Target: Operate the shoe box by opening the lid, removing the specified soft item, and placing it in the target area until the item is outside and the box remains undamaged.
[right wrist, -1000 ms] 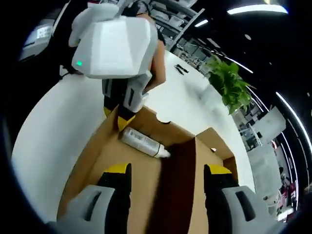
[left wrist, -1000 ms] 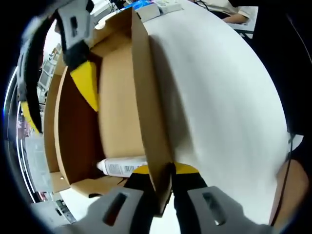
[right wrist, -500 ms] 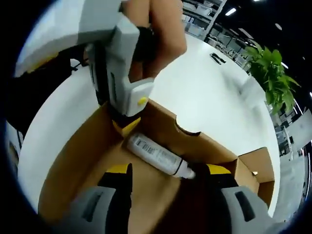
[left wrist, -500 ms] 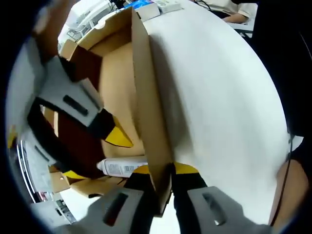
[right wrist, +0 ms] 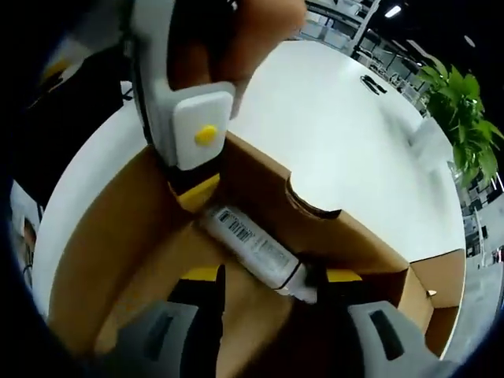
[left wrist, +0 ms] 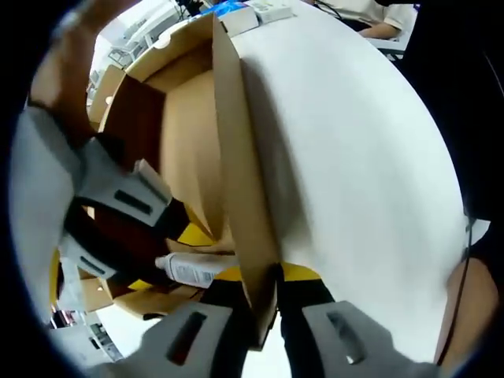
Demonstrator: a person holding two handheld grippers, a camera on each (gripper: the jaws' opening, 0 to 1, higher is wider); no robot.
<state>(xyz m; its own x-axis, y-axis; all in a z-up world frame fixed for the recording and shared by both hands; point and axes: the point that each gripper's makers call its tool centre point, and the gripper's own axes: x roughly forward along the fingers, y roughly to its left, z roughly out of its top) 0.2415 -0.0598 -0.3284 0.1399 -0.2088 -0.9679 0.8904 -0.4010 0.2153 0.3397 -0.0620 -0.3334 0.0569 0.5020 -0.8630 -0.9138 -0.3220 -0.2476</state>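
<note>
Our left tongs (left wrist: pixel 264 277) are clenched on the long side wall of the shoe box (left wrist: pixel 236 181), one jaw inside and one outside, at 6 o'clock in the left gripper view. Our right tongs (right wrist: pixel 272 276) sit low in the box with their jaws set apart on either side of the white tube (right wrist: pixel 256 250), straddling it near the cap end. We cannot tell whether the pads are touching it yet, so we call them released.

The tube lies on the box floor in the end corner, tight against the end wall with the notch. In the left gripper view it shows at 7 o'clock (left wrist: pixel 193 270), just beside the pinched wall, with the right tongs (left wrist: pixel 157 256) coming in over it. The lid is already open, and the box rests on the white tabletop (left wrist: pixel 354 157).

We judge the risks as follows:
- The tube is soft and round, so a grip near the cap may squirt it sideways.
- The corner is tight; a jaw may dig into the cardboard and crease it.
- Our left pinch may bend the wall if the box lifts.
</note>
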